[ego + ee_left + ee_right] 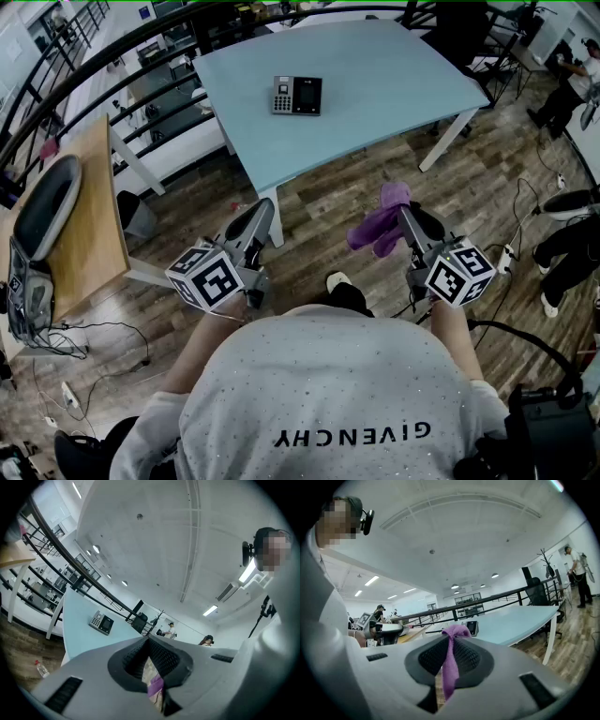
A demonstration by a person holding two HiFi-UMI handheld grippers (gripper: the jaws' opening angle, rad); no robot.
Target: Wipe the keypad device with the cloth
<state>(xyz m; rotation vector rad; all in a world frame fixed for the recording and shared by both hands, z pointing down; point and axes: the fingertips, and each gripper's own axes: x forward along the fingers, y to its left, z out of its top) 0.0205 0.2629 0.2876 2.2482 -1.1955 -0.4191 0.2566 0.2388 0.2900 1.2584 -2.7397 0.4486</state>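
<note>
The right gripper point(405, 223) is clamping the purple cloth point(378, 228) between its jaws. The soft, crumpled fabric is bunching past the tips and drooping toward the left gripper point(261, 217), above the wood-plank floor point(347, 187). In the right gripper view the cloth point(450, 663) is running as a thin pinched strip between the dark, ribbed pads point(471, 658), with a small knot of fabric poking out over the tips. The left gripper is sitting low beside the right one. In its own view its jaws are pressing together at the tips, with nothing caught between them.

The keypad device point(296, 95) is lying flat on the light blue table point(394, 84), well apart from both grippers and ahead of them, untouched by the cloth. It is a flat rectangular box, with grey buttons on one half and a dark glossy screen on the other. The tabletop is looking smooth and matte with rounded corners, and it is resting on white legs.
</note>
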